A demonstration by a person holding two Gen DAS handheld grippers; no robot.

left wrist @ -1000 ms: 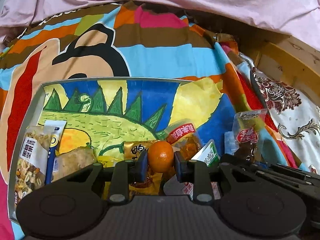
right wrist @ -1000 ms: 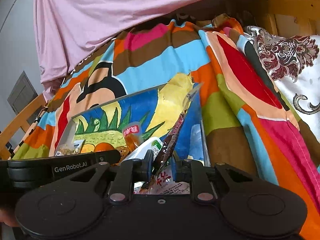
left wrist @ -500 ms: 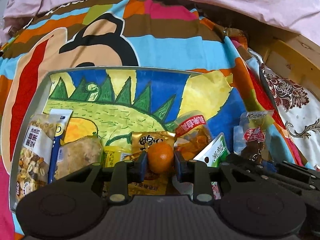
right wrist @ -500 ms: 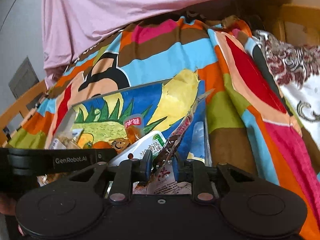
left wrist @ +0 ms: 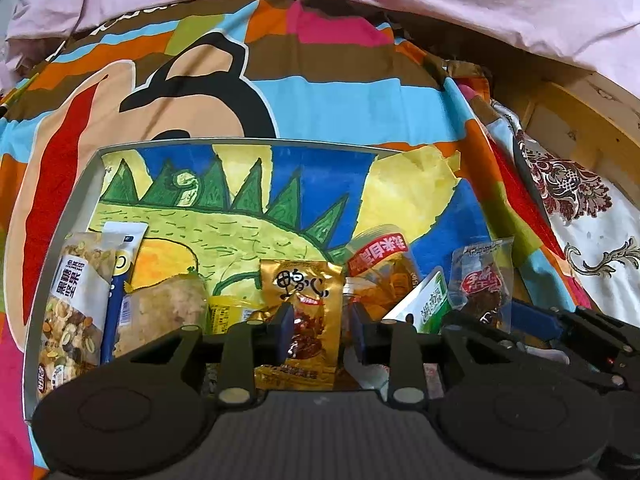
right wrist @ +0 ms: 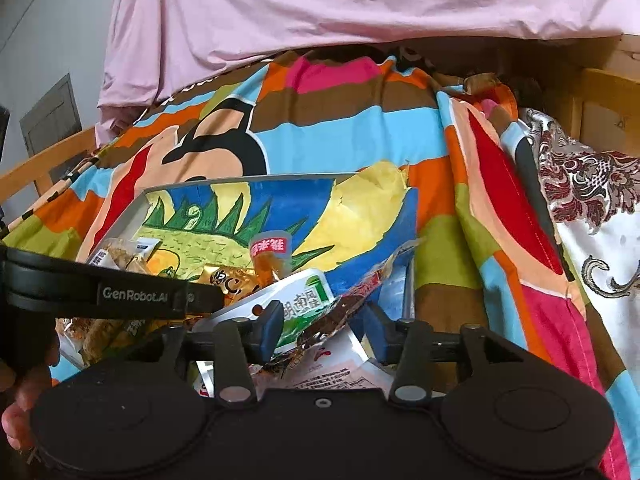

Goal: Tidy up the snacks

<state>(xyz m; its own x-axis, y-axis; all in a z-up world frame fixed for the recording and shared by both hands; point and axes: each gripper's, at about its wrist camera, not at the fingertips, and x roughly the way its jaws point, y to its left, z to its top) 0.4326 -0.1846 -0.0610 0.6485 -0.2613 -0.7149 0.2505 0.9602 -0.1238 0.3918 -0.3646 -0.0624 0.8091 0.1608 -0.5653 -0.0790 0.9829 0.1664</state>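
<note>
A: Setting? Looking like a home bedroom.
B: Agreed. A cartoon bedsheet [left wrist: 320, 92] is covering the bed, a pink blanket [right wrist: 320, 4] is bunching behind, wooden bed frame [right wrist: 44, 160] showing alongside.

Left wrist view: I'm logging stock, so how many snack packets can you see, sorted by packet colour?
Clear: 4 (nut mix, pastry, red-banner pouch, dried meat)
Blue-and-white stick: 1
Yellow sachet: 1
Gold pouch: 1
Green-and-white pack: 1
Total: 8, not counting half-hidden wrappers lower down.
</note>
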